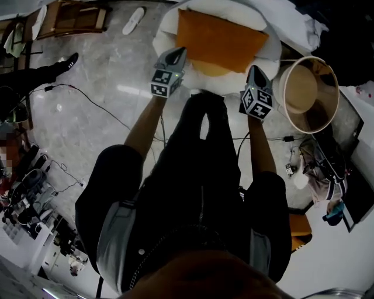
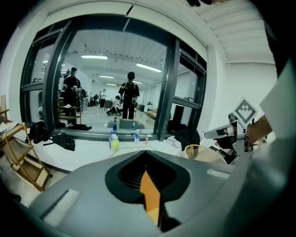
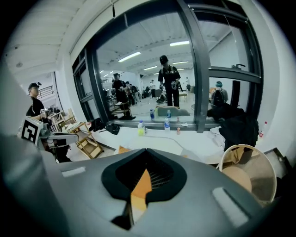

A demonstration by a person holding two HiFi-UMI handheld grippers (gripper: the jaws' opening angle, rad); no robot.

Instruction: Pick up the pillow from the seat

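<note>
An orange pillow [image 1: 221, 40] lies on a white padded seat [image 1: 166, 29] straight ahead of me in the head view. My left gripper [image 1: 179, 54] is shut and empty, its tip beside the pillow's left edge. My right gripper [image 1: 255, 71] is also shut and empty, its tip by the pillow's near right corner. Whether either tip touches the pillow I cannot tell. In the left gripper view a strip of orange pillow [image 2: 149, 193] shows through the slot between the closed jaws. The right gripper view shows the same orange pillow [image 3: 138, 190].
A round wooden tub chair [image 1: 308, 93] stands just right of the seat. On the marble floor lie a slipper [image 1: 133, 21], a wooden rack [image 1: 73, 17] and cables [image 1: 99, 105]. Equipment clutters the left edge. Beyond the seat is a window sill with bottles [image 3: 141, 129].
</note>
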